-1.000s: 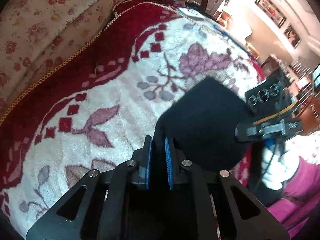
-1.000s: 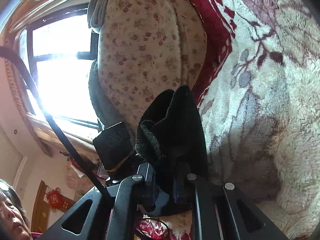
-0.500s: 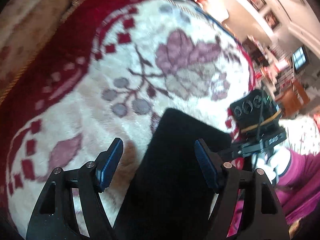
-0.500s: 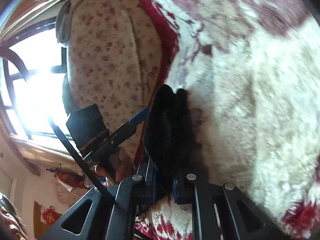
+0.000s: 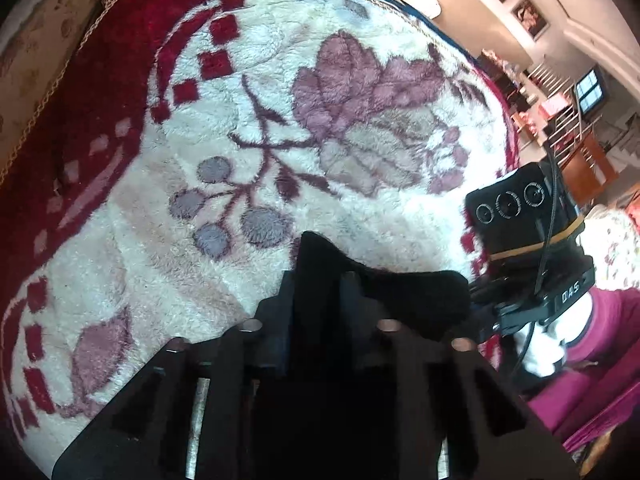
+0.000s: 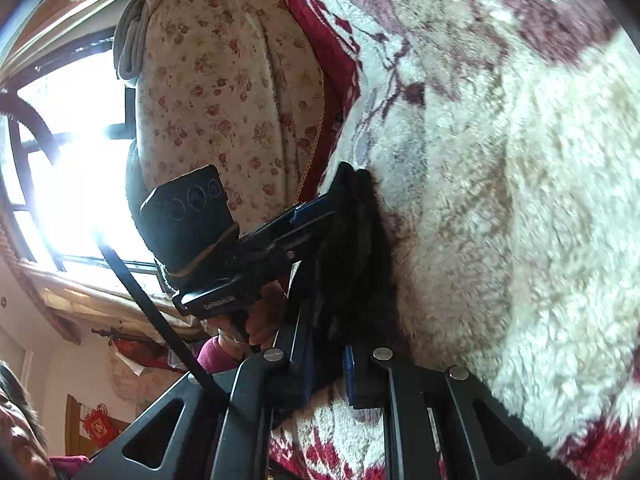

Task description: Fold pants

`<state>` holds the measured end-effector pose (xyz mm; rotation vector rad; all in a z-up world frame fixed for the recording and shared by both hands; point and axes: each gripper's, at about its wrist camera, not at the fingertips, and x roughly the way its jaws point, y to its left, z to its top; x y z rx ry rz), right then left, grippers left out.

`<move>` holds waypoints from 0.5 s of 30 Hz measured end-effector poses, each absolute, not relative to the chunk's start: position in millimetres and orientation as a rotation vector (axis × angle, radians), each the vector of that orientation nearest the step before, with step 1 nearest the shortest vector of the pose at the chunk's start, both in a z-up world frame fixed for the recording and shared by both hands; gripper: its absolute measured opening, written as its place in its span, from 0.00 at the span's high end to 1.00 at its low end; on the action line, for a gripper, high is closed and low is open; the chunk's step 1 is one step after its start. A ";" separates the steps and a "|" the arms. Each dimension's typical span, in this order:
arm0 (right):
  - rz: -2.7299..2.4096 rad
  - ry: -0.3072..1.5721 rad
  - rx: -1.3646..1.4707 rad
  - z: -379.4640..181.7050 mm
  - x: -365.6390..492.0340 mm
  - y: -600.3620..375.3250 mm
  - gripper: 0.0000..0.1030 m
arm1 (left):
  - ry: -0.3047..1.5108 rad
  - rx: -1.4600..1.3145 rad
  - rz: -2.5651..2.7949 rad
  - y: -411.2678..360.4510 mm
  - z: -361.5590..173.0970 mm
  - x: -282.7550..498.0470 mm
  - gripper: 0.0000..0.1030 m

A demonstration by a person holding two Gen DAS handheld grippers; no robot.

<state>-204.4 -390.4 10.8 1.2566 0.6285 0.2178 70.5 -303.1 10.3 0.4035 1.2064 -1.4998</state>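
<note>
Pants (image 5: 360,292), black, lie bunched on the fleece blanket (image 5: 280,128) at six o'clock. Left hand-held gripper (image 5: 320,320), released half a second ago, has clenched on them again; right hand-held gripper (image 6: 328,364) still grasps them, so another fold looks ready.

Bright window (image 6: 80,168); framed pictures (image 5: 528,16) on wall; fleecy floral blanket (image 5: 280,120)

Black pants (image 5: 372,292) at 6 o'clock. Cream fleece blanket (image 5: 168,264) with mauve leaves, grey berries and dark red border squares. At 11 o'clock, beige cushion (image 6: 224,92) with small red roses.
</note>
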 end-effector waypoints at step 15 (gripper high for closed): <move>0.364 0.560 1.180 49.0 -185.2 -360.0 0.90 | 1.051 0.320 -1.465 -262.5 70.3 59.1 0.90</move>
